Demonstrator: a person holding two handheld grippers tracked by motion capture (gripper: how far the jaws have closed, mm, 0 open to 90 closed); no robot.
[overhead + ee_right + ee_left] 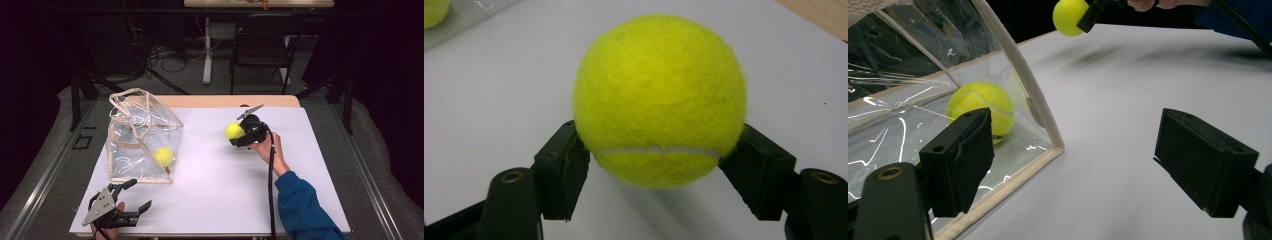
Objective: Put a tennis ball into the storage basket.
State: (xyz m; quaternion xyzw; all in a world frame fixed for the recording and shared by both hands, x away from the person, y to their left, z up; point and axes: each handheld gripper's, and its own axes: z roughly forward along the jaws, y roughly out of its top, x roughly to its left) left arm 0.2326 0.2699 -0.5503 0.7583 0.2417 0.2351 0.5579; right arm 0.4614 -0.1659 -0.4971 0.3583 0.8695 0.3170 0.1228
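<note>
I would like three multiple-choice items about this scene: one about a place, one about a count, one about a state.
1. Where does the tennis ball not held by a gripper lie?
A. inside the clear bag
B. on the floor
C. on the chair

2. How many tennis balls are seen?
A. one
B. two
C. four

3. How do the jaws of the left gripper stand?
A. shut on a ball
B. shut on the bag
C. open and empty

Answers:
1 A: the loose ball lies behind the wall of the clear bag.
2 B: one is in the bag, and the right gripper clamps the held ball.
3 C: the left gripper has its jaws spread with nothing between them.
</note>
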